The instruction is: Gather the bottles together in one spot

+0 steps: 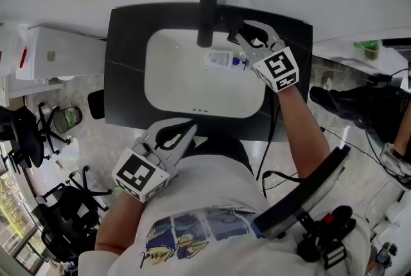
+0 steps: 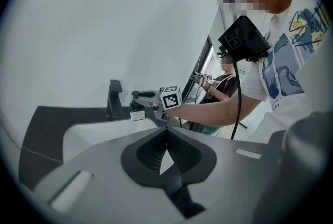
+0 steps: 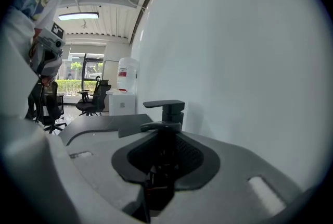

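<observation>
A clear bottle (image 1: 221, 60) with a white label and a blue cap lies sideways over the white sink basin (image 1: 173, 85), just below the black faucet (image 1: 207, 8). My right gripper (image 1: 241, 50) is shut on its cap end. In the left gripper view the same bottle (image 2: 138, 114) sticks out level from the right gripper (image 2: 151, 106). In the right gripper view the bottle (image 3: 155, 182) shows only as a dark shape between the jaws of that gripper (image 3: 158, 165), with the faucet (image 3: 165, 109) straight ahead. My left gripper (image 1: 191, 130) (image 2: 166, 132) hangs shut and empty at the counter's front edge.
The black countertop (image 1: 125, 66) surrounds the basin against a white wall. A white cabinet (image 1: 64, 53) stands to the left and office chairs (image 1: 58, 217) stand on the floor. A water dispenser (image 3: 127, 76) sits further off. Another person (image 2: 216, 85) is behind the counter's end.
</observation>
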`<state>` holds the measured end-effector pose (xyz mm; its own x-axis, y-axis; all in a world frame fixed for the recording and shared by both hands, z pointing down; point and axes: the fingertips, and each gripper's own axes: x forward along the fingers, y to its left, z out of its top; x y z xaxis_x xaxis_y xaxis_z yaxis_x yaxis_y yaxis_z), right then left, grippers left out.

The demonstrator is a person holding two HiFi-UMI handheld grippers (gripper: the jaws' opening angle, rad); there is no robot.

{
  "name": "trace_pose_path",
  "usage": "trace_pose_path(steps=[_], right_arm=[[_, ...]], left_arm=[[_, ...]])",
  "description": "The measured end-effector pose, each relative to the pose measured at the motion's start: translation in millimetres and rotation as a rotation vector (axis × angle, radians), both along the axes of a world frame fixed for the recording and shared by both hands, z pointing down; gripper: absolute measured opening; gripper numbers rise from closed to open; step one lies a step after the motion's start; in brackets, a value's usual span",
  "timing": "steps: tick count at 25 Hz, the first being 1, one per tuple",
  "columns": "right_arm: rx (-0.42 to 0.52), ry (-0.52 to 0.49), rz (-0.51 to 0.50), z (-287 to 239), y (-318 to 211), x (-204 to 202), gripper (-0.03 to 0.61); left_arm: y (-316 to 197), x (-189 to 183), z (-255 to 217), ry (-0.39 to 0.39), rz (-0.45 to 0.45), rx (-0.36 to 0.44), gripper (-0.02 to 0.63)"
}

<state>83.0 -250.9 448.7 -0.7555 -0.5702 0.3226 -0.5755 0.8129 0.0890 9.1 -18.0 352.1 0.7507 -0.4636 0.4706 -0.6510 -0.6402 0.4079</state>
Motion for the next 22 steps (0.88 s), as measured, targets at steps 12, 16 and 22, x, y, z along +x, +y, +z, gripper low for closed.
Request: trace_pose_path(steps=[12,16,22], right_arm=[[0.003,-0.117,-0.063,16,-50,-9,0.08],[0.004,-0.153,-0.071,19,-59,-11,0.08],[0.015,-0.181,-0.078,19,-64,-9,0.08]], left_arm=[[-17,-1,10,-0.053,-0.057,-0.016,0.002],[-21,1,12,-0.068,-0.053,-0.022,0.002],[-20,2,14,-0.075,-0.048,-0.035,0.002]])
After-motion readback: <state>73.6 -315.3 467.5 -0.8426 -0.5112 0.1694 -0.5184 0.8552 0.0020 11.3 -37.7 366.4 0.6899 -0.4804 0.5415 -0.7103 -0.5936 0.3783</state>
